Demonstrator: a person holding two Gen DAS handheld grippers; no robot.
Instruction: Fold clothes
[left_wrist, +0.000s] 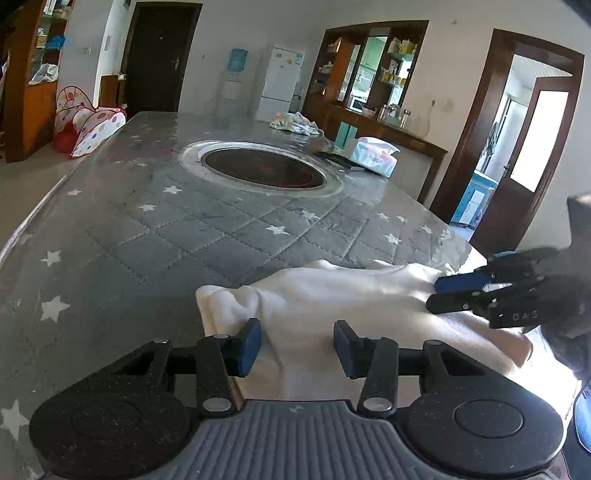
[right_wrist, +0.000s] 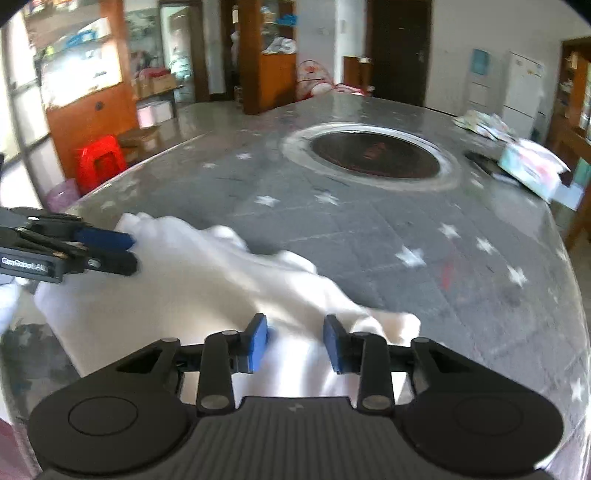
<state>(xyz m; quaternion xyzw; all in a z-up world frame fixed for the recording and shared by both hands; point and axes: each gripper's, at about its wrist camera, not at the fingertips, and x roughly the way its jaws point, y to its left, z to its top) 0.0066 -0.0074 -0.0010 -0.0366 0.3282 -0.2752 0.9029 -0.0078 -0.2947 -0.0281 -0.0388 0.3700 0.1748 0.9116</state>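
The surface (left_wrist: 155, 229) is grey and quilted with white stars under a shiny clear cover, with a dark round inset (left_wrist: 264, 168) in a pale ring mid-way. Around it, from left: a spotted play tent (left_wrist: 92, 129), a dark door (left_wrist: 159, 59), a white fridge (left_wrist: 280, 81), wooden shelving (left_wrist: 369, 74) and an open doorway (left_wrist: 524, 133). A tissue pack (left_wrist: 375, 155) sits at the far right edge.

The right wrist view is motion-blurred. The white garment (left_wrist: 332, 306) is crumpled on the near edge, its shape unclear, long axis running roughly left to right. The left tongs (left_wrist: 297, 347) stand wide over it, empty. The right tongs (right_wrist: 295, 343) are also apart; from the left wrist view their tips look nearly together on the cloth.
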